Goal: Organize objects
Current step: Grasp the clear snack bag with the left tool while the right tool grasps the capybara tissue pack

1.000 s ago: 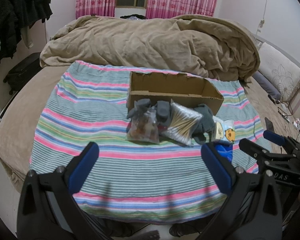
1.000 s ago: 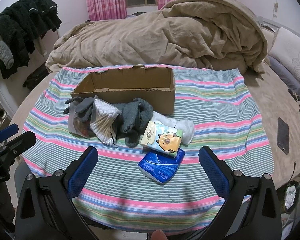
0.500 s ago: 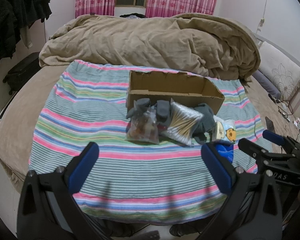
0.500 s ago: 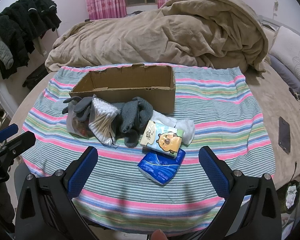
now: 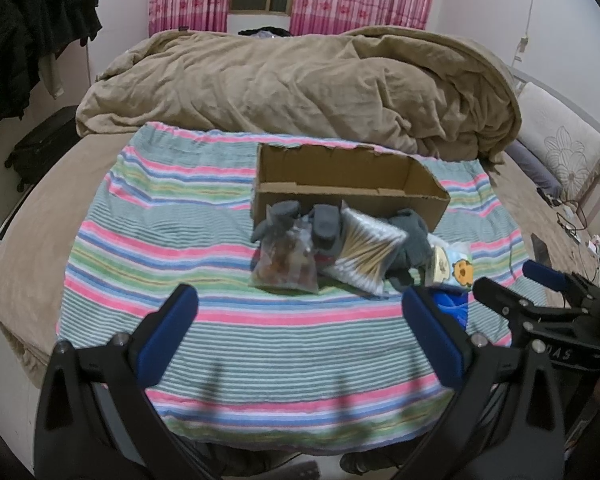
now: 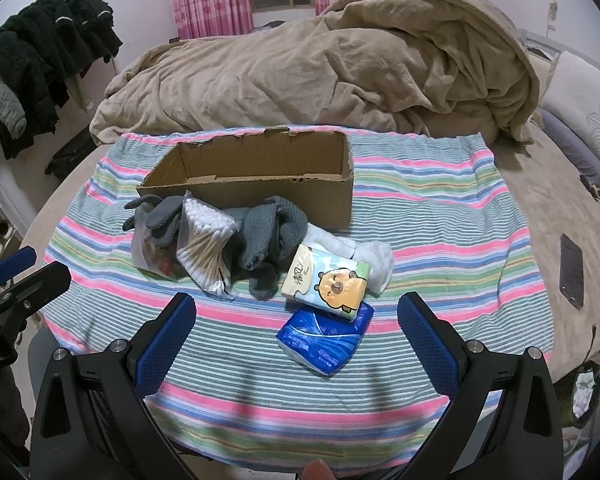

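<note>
Striped blanket (image 6: 440, 216) spread over a bed, with an open cardboard box (image 6: 260, 176) standing on it, nothing visible inside. Just in front of the box, a small heap: a clear bag of small items (image 5: 286, 264) at the left, gray gloves (image 6: 268, 236) draped over and beside it, a bag of cotton swabs (image 6: 204, 248) leaning among them. To the right of the gloves, a tissue pack with a cartoon face (image 6: 328, 280), resting partly on a blue tissue pack (image 6: 324, 340) and touching a white cloth (image 6: 372, 260) behind it. Left gripper (image 5: 300, 332) held low over the near edge of the blanket, fingers spread wide, gripping nothing. Right gripper (image 6: 296, 336) likewise spread wide and empty, the blue tissue pack lying between its fingers in the right wrist view, not touched. Rumpled tan duvet (image 5: 300, 88) piled behind the box. Dark phone (image 6: 571, 272) on the bed well to the right.
</note>
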Motion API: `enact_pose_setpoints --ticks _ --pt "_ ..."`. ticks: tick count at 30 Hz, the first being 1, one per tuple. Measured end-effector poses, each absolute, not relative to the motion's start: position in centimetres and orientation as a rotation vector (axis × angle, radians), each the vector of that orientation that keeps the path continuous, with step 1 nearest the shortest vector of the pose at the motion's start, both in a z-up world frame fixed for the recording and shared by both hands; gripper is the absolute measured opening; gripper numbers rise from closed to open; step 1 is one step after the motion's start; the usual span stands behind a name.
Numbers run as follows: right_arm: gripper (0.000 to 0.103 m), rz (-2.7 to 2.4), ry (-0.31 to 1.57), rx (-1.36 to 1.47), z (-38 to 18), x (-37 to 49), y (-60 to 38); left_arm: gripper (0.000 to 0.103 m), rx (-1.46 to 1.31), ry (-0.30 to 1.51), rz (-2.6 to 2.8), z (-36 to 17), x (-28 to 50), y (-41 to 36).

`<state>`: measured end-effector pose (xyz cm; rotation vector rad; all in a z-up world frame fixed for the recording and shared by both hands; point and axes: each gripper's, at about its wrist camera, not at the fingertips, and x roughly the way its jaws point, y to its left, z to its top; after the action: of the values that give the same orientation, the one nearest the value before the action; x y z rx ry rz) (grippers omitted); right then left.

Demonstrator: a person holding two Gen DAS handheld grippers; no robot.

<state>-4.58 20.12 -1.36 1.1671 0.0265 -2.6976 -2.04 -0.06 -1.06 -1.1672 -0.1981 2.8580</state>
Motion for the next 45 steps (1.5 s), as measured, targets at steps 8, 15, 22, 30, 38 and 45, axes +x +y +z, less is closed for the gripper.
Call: enact_pose_setpoints --ticks 8,15,22,30,38,45 --pt "0.102 -2.689 0.018 1.202 -2.2 -5.8 20.0 0.102 -1.206 -0.191 2.835 -2.4 -3.4 -0.2" --pt "0.102 -2.681 -0.012 1.266 -3.8 -8.0 20.9 0.102 -1.272 -0.196 2.803 -5.1 -6.6 -0.4" --pt "0.093 -2.655 -0.048 1.332 -6.4 -10.6 21.5 0.084 -1.352 -0.182 2.755 -8.8 -10.5 -0.7" --pt "0.072 -2.609 -0.074 1.355 -8.3 -11.3 21.4 0.058 -1.345 -0.137 2.731 -10.5 -11.9 -0.6" --pt "0.071 -2.64 -0.065 1.305 -6.5 -10.2 21.7 0.047 -1.284 -0.172 2.733 -8.9 -10.0 -0.7" --pt "0.071 -2.664 -0.078 1.229 -3.9 -8.6 22.1 0.045 -1.23 -0.194 2.751 -6.8 -7.4 -1.0"
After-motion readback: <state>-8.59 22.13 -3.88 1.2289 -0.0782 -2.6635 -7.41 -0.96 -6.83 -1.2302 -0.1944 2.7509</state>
